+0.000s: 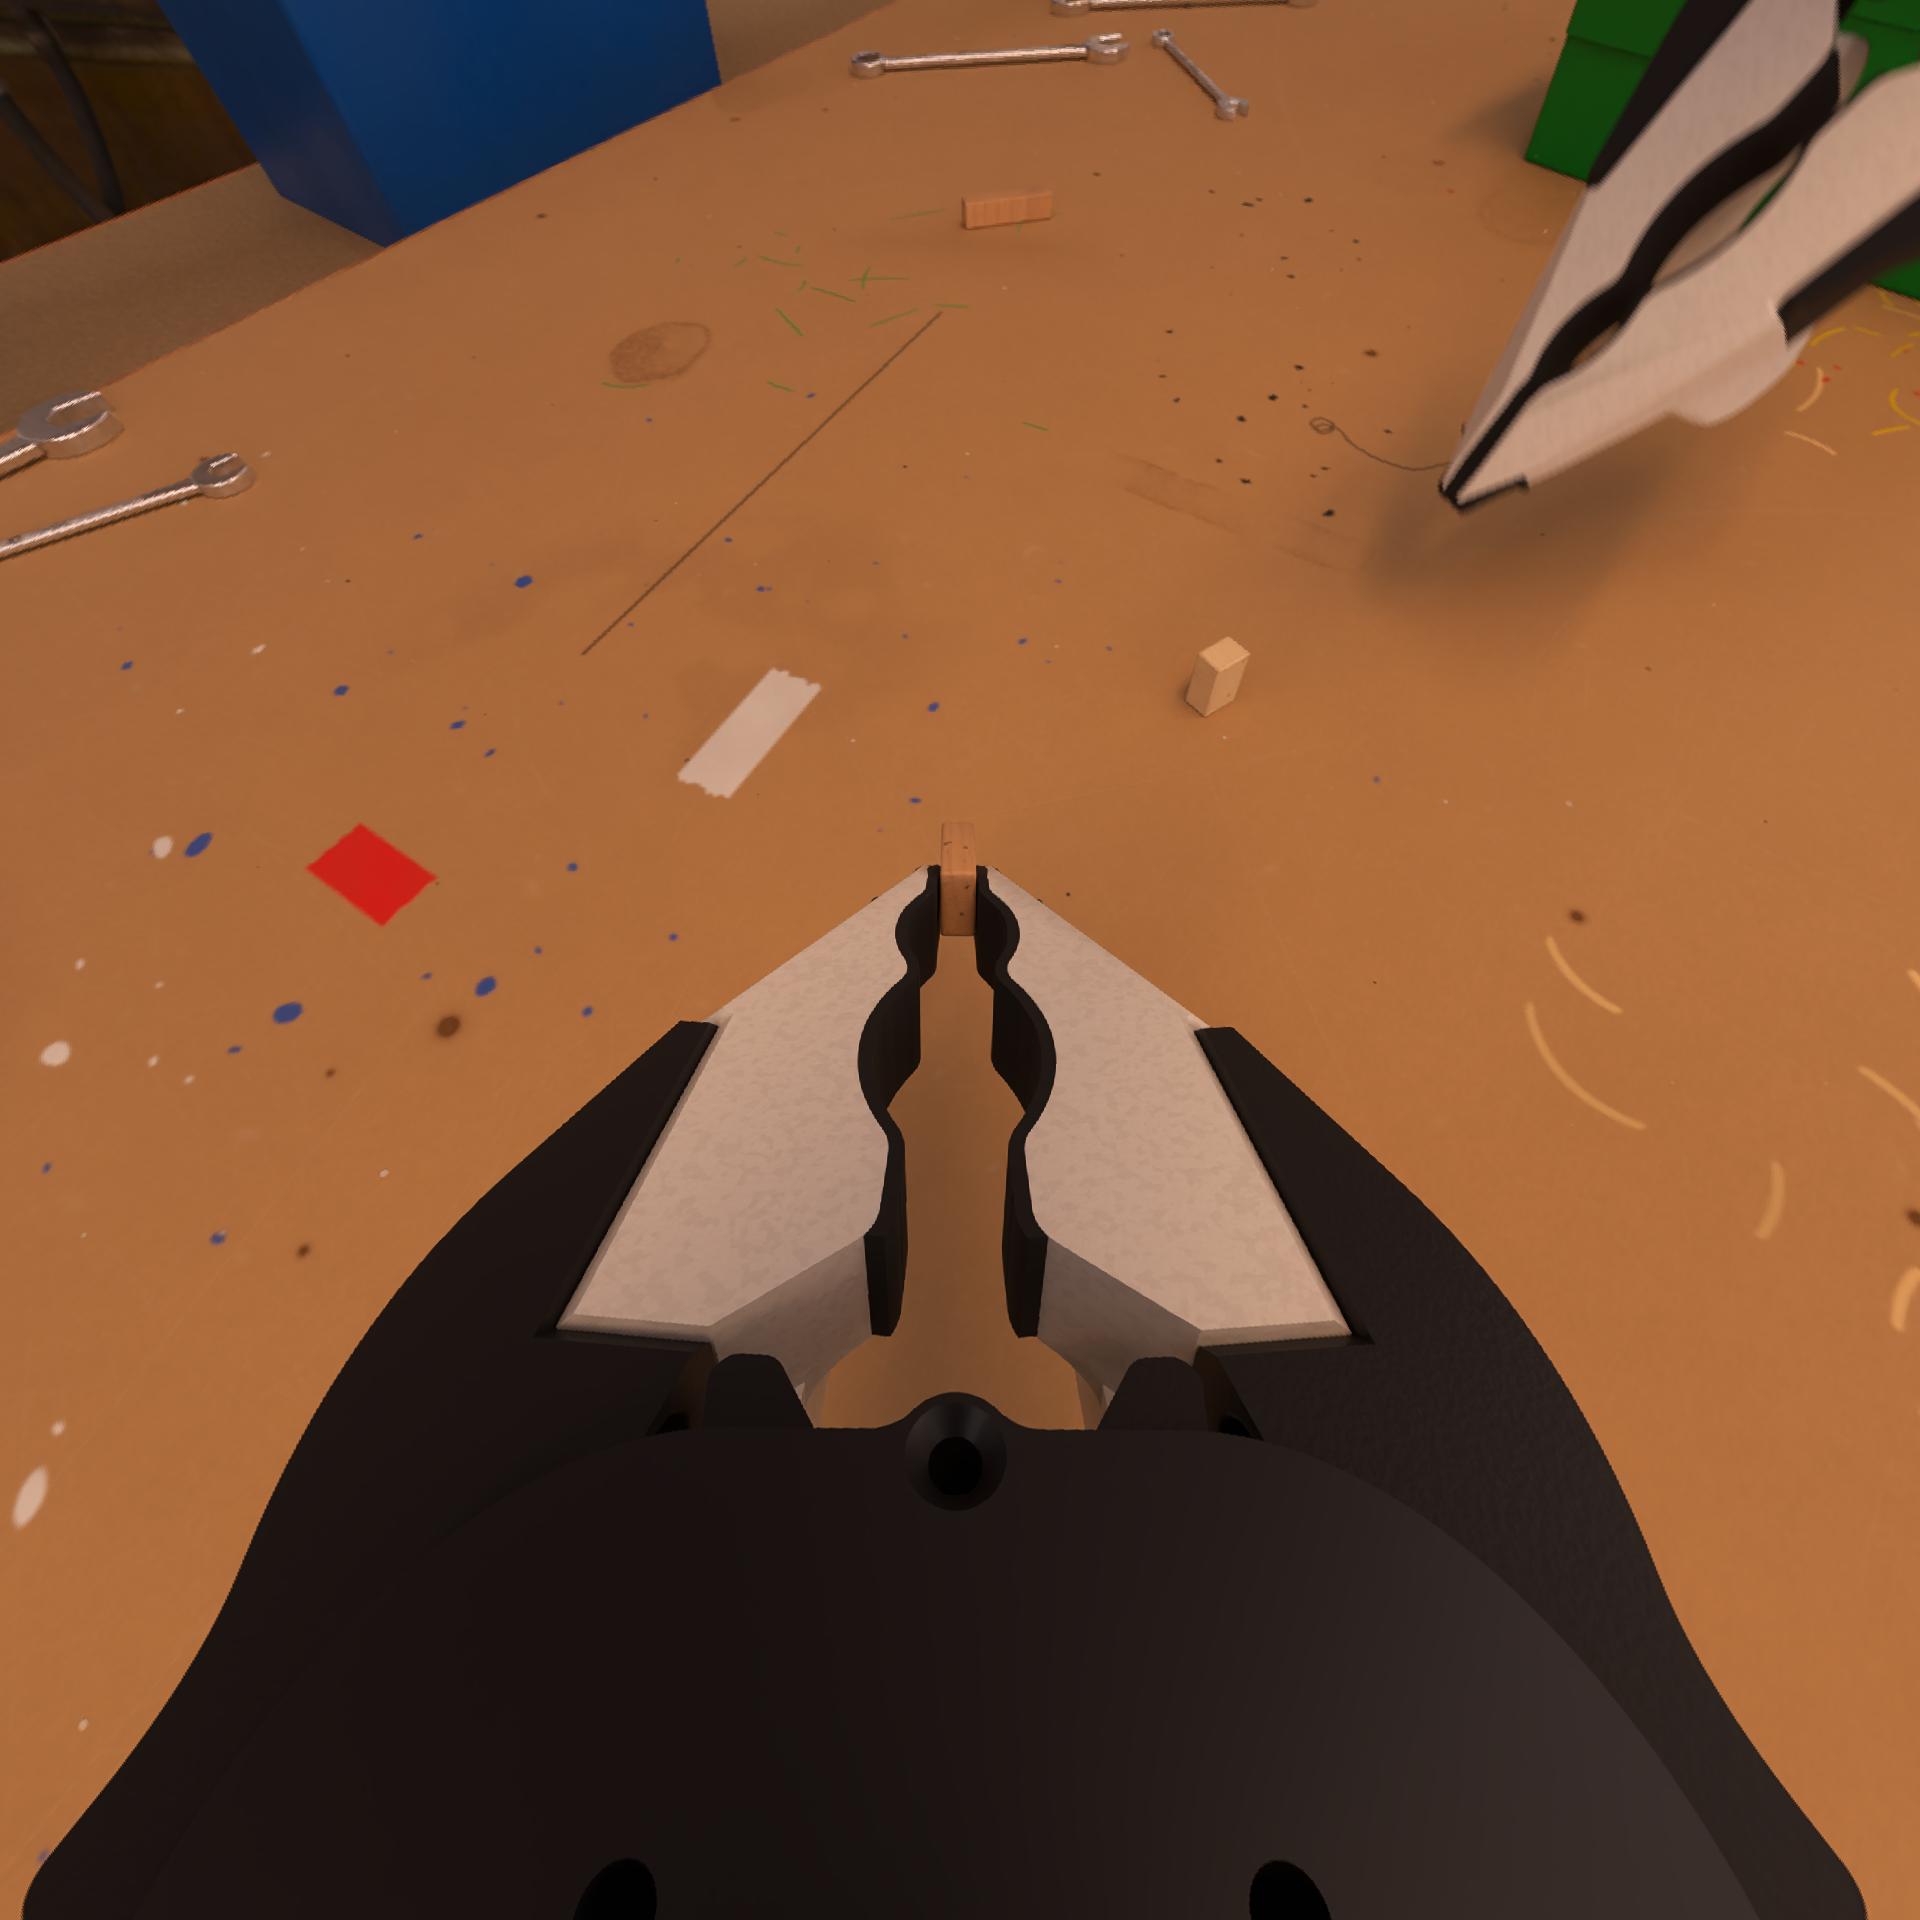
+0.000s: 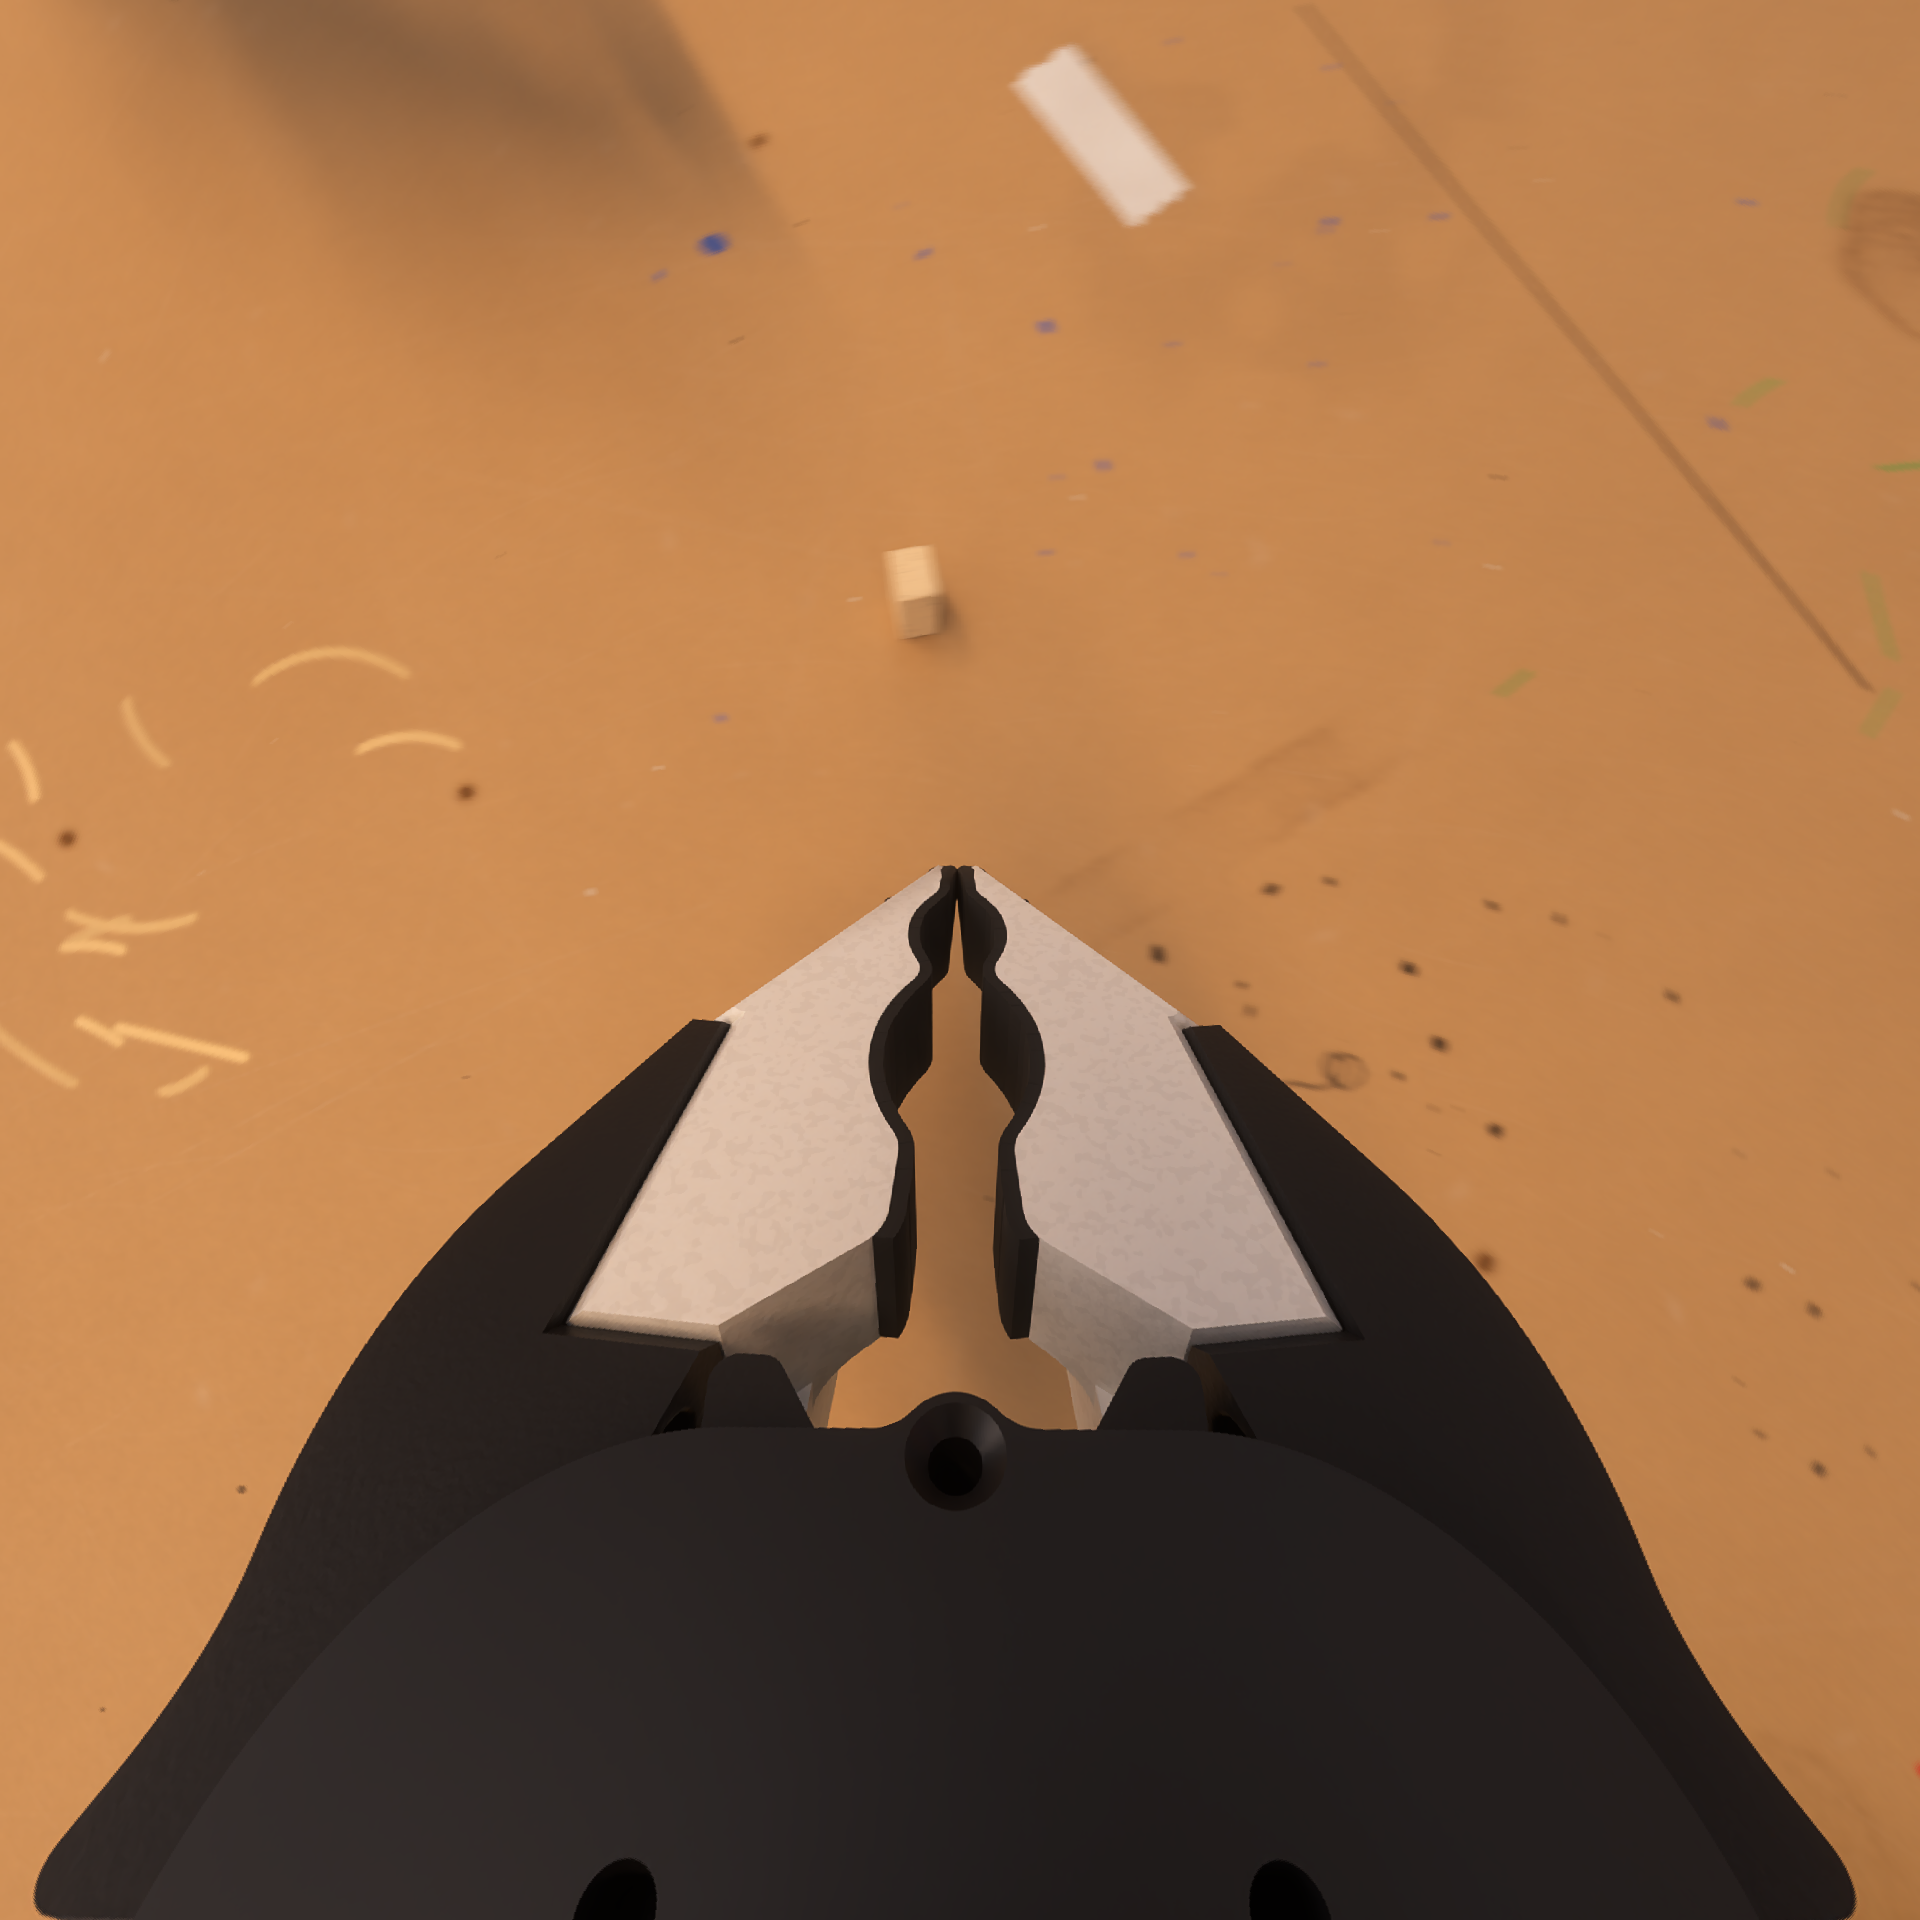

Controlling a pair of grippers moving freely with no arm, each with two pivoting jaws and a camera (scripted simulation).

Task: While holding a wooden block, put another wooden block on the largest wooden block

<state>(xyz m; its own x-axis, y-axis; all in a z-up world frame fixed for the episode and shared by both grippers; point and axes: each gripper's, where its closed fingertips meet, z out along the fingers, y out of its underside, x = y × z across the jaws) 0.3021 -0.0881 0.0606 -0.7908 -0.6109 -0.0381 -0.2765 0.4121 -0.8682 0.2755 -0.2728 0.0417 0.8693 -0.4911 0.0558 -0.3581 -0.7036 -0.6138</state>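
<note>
The place is a workshop, and the evidence lies on a broad brown workbench [image 1: 1039, 520]. Its top is spattered with blue and black paint specks, pale curled shavings, green slivers, a drawn pencil line and a dark round stain. Steel wrenches [image 1: 125, 509] lie at the left edge, and more wrenches [image 1: 987, 57] lie at the far end. A strip of white tape [image 1: 750, 732] and a red square patch [image 1: 372, 873] are stuck to the surface. Small wooden blocks [image 1: 1218, 675] sit on the board. A blue box [image 1: 468, 94] and a green box [image 1: 1579, 94] stand at the back.
</note>
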